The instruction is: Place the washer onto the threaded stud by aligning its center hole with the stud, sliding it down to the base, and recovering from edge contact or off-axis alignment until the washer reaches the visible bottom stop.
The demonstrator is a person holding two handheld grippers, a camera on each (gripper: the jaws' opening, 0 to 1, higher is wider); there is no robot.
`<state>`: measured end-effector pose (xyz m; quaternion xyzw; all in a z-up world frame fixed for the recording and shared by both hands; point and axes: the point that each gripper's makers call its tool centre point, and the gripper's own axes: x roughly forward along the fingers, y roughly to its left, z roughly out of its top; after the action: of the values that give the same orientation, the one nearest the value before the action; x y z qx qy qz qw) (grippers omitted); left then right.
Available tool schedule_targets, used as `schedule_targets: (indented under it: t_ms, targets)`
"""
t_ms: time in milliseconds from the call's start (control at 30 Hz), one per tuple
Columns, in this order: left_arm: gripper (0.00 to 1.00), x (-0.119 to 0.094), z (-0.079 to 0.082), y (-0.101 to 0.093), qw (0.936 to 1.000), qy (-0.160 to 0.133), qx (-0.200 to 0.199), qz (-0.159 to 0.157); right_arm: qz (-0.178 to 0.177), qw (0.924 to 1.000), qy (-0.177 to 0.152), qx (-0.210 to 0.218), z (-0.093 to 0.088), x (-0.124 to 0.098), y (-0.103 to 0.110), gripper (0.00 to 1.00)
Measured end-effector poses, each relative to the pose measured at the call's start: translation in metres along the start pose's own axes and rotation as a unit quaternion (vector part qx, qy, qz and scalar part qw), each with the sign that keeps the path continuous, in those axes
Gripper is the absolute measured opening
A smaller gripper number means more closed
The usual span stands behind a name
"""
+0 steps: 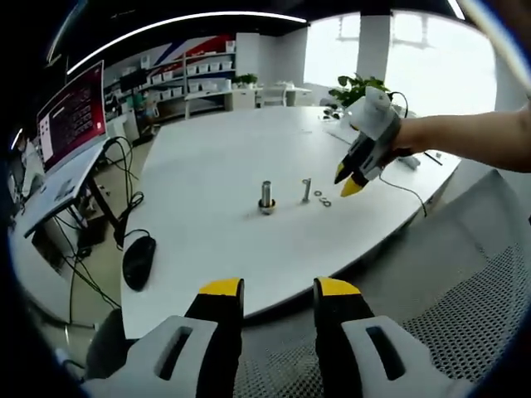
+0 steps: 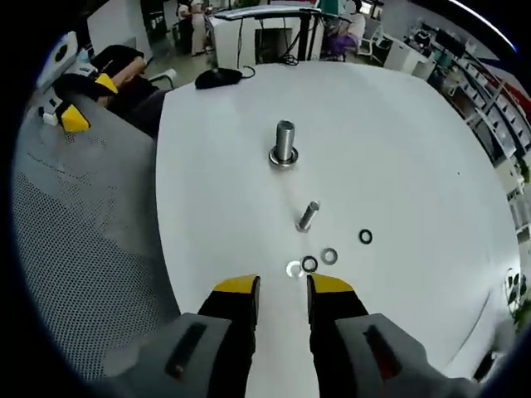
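The right gripper (image 2: 283, 288), jaws narrowly parted and empty, is hovering over the washers (image 2: 309, 264); it should pinch one by its rim, keeping the hole clear for the threaded stud (image 2: 308, 215).

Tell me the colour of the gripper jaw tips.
Yellow on black jaws, clearest in the right gripper view on the right gripper; the left gripper matches.

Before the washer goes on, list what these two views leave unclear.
- Small rings near the right gripper: too small to tell washer from nut.
- Smaller stud, right gripper view: threads too small to see.
- Larger stud, left gripper view: its base is tiny and blurred.
- Right gripper, left gripper view: jaw gap unreadable.
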<state>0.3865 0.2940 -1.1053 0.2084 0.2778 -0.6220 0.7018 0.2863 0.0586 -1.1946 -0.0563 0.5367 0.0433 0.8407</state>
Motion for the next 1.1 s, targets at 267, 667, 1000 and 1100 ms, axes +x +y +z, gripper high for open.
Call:
schedule_targets:
  t_ms: [267,667,1000,1100]
  targets:
    - [0.32,0.000,0.000,0.001,1.0000,0.000,-0.001,0.004,0.010,0.9992,0.036,0.013,-0.013,0.031,-0.006,0.24]
    - [0.32,0.001,-0.002,0.002,0.9999,0.010,0.004,0.004,0.027,0.9981,0.052,-0.017,-0.015,0.040,-0.007,0.24]
    - [0.31,0.002,-0.003,0.003,0.9999,0.011,0.004,0.005,0.029,0.9978,0.058,-0.015,-0.011,0.044,-0.007,0.24]
    - [0.31,0.002,-0.003,0.003,0.9999,0.011,0.004,0.005,0.030,0.9978,0.057,-0.015,-0.010,0.044,-0.008,0.23]
